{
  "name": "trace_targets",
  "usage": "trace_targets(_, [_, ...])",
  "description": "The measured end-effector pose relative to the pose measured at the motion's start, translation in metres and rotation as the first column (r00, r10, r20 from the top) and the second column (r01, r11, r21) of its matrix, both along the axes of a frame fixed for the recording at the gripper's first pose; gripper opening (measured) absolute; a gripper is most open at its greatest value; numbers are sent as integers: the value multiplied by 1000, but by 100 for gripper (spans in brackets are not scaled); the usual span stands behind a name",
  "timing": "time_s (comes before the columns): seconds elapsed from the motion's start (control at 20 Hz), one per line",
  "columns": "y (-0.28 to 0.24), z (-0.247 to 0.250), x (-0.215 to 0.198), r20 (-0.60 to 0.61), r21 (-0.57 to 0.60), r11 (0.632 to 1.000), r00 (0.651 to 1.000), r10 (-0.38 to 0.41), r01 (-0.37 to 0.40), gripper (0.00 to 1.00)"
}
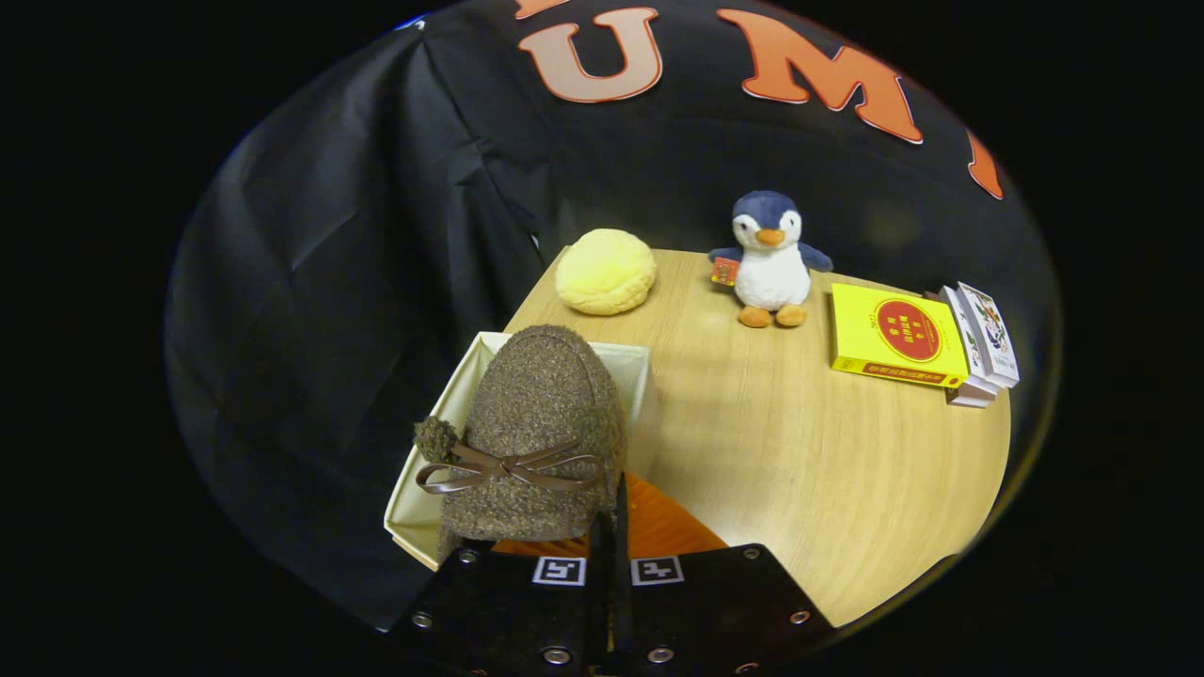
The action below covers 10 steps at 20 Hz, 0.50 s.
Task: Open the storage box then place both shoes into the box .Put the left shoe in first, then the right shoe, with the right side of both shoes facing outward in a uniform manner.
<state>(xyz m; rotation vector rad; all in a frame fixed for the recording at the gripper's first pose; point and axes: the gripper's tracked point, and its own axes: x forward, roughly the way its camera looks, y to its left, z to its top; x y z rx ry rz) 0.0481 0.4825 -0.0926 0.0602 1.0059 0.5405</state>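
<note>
A brown fuzzy shoe point(541, 414) with a brown bow and a pompom hangs toe-forward just ahead of my fingers, over the open cream storage box point(641, 367). My gripper point(609, 541) has its fingers drawn close together on the shoe's rear edge, so it is shut on the shoe. The shoe hides most of the box's inside; the box's far rim and left wall show around it. An orange panel point(663, 527) lies under the shoe's right side, next to the box; I cannot tell what it belongs to.
The box stands at the left corner of a round wooden table point(800, 470). Beyond it lie a yellow bun-shaped plush point(605, 271) and a penguin plush point(771, 259). A yellow flat box point(894, 337) and small stacked packs point(983, 343) sit far right.
</note>
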Motion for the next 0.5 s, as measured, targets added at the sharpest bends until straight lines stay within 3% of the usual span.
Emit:
trace_targets(0.3, [33, -34, 9, -21, -90, 996, 1000, -9, 7, 4])
trace_targets(0.5, [35, -57, 2, -50, -145, 989, 999, -16, 8, 12])
